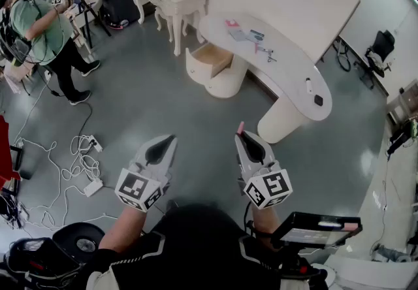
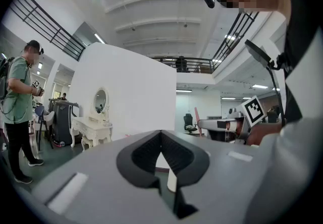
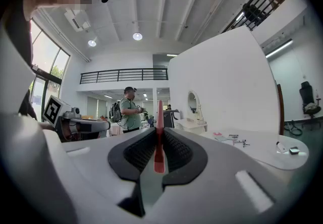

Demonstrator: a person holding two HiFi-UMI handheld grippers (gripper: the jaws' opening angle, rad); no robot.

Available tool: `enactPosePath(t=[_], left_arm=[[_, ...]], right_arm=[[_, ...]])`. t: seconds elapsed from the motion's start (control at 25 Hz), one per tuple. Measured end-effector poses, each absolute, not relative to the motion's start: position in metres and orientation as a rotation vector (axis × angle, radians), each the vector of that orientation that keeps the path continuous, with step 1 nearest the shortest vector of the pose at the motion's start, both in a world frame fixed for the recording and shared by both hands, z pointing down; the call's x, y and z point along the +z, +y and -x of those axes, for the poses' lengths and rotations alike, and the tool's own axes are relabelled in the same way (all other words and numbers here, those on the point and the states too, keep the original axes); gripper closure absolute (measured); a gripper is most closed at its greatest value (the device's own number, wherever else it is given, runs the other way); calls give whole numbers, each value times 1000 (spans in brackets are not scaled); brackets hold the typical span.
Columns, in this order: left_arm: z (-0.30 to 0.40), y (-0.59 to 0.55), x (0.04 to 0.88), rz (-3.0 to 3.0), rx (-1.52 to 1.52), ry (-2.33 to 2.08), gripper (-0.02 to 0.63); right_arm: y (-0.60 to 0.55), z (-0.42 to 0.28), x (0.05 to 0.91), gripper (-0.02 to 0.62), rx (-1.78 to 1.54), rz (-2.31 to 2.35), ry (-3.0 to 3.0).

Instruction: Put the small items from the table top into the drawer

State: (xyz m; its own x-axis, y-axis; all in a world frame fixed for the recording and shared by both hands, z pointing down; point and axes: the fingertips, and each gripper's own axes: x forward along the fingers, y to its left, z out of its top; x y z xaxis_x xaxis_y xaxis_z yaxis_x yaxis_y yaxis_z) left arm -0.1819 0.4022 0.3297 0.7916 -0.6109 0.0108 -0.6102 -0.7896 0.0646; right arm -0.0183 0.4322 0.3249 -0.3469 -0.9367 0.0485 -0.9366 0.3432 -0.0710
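Few steps done, judging by layout. Grips thin red flat strip (image 3: 159, 142) in right gripper (image 1: 242, 136) jaws, well apart from open white drawer with wooden inside (image 1: 212, 55). Leaves several small items (image 1: 252, 36) lying on curved white table top (image 1: 292, 68). Shows left gripper (image 1: 171, 140) jaws together, empty.

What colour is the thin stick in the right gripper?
The thin stick is red, clearest in the right gripper view.
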Motion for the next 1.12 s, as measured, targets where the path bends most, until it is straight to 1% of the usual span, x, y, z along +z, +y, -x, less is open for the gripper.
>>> enactPosePath(t=[0.72,0.92,1.12], left_arm=[[169,375,316,-2925,-4,-1038,606],[183,377,319,-2925,-22,-1009,606],[204,369,323,-2904,-32,-1001,606]], right_arm=[[411,18,311,545,-127,1806,2544],[411,32,313,545,-190,1797,2507],[407,51,312,545,-171,1827,2510]])
